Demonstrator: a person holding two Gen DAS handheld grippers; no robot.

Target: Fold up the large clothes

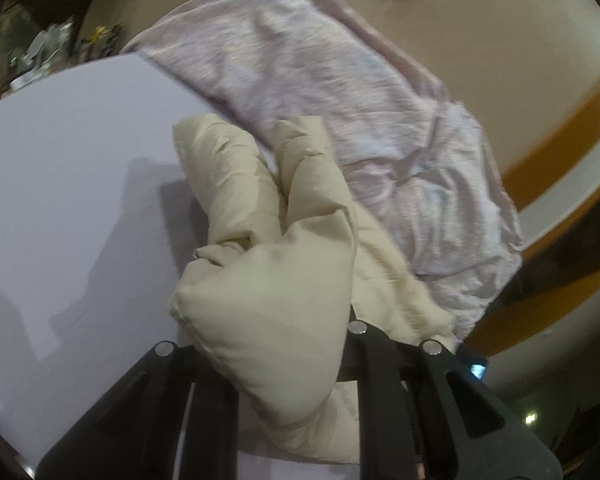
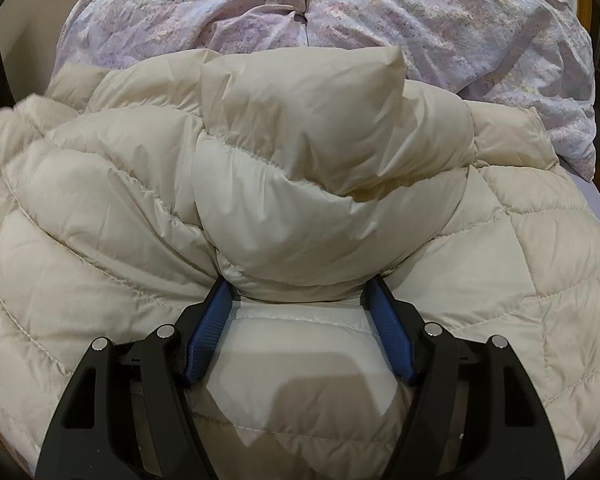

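A cream quilted puffer jacket (image 2: 300, 184) lies spread across the bed and fills the right wrist view. My right gripper (image 2: 298, 292) holds a puffy fold of it between its blue pads (image 2: 210, 328); the jaws stand fairly wide around the thick fold. In the left wrist view my left gripper (image 1: 284, 344) is shut on a bunched corner of the same jacket (image 1: 268, 280) and holds it above the lavender sheet (image 1: 72, 184). The fabric hides the left fingertips.
A crumpled pale pink-lilac floral duvet (image 2: 380, 8) lies behind the jacket and also shows in the left wrist view (image 1: 340, 100). Beyond the bed are a beige wall (image 1: 500, 40), an orange-brown strip (image 1: 560, 136) and clutter (image 1: 40, 52) at the far left.
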